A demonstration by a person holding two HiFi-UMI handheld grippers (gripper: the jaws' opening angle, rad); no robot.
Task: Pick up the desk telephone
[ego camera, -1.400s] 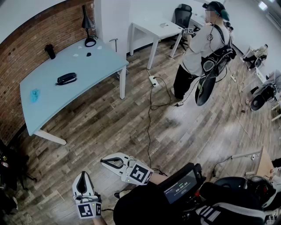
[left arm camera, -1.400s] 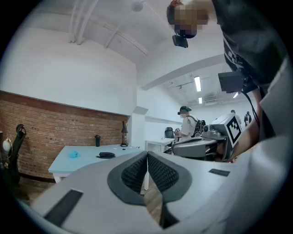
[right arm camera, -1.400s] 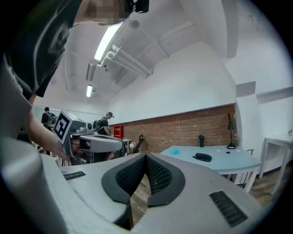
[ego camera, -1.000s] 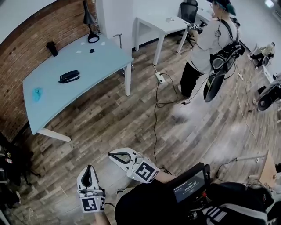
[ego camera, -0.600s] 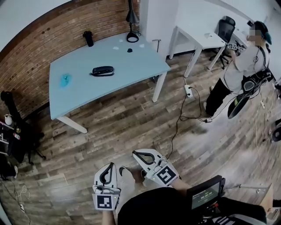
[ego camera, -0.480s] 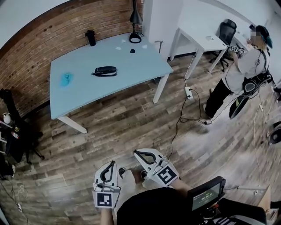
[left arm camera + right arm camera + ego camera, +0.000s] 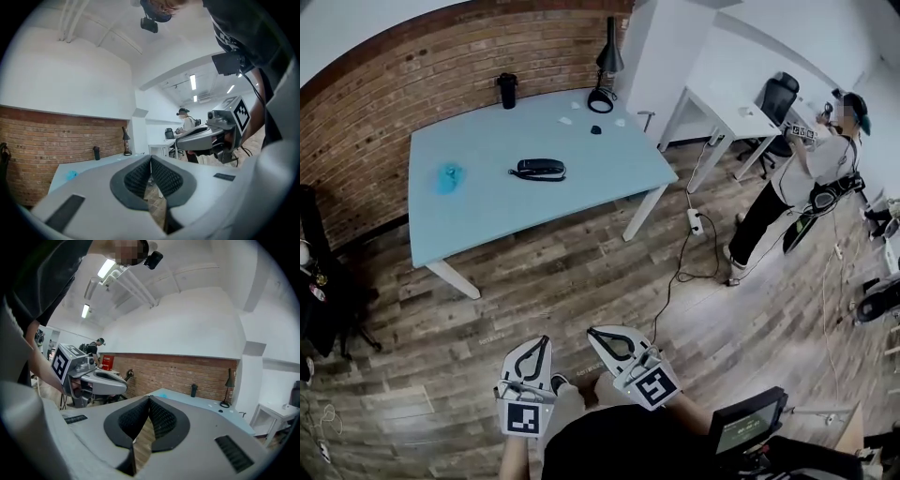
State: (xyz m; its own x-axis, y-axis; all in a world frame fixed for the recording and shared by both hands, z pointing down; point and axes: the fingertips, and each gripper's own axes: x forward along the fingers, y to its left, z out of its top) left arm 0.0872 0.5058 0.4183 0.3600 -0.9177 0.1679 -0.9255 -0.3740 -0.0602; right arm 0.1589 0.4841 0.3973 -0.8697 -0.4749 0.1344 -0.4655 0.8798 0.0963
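The desk telephone is a flat black set lying on the pale blue table, well away from both grippers. My left gripper and right gripper are side by side over the wooden floor, both pointing toward the table, both shut and empty. The left gripper view has its pads meeting at the tip, the right gripper beside them and the table beyond. In the right gripper view the closed tips point at the table.
On the table stand a black cup, a desk lamp and a small blue object. A white desk, office chair and a standing person are at the right. A power strip with cable lies on the floor.
Both grippers have moved forward together over the floor, toward the table. The table and telephone now sit nearer the middle of the view. Both jaws stayed shut.
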